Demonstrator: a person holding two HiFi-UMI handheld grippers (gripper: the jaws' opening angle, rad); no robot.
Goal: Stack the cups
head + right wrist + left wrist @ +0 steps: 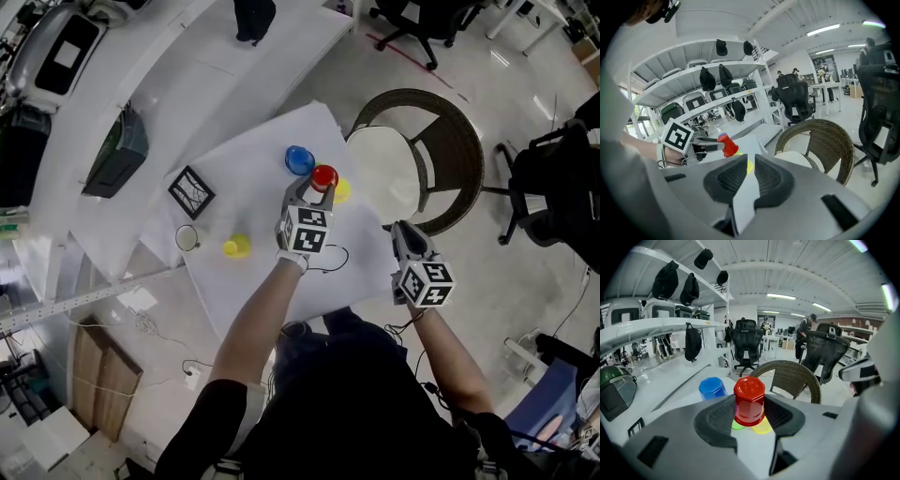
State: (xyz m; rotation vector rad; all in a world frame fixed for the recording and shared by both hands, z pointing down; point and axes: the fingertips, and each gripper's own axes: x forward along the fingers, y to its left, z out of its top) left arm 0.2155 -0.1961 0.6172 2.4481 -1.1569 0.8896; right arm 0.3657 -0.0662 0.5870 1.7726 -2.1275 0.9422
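Clamping the red cup [749,399] are the left gripper [314,193] jaws; right gripper [750,163] jaws stand slightly apart.

wicker chair [461,141] beside white table [246,155]

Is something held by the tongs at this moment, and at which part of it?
The left tongs grip the inverted red cup by its side walls. The right tongs hold nothing.

Bright, warped edges, background perhaps soft
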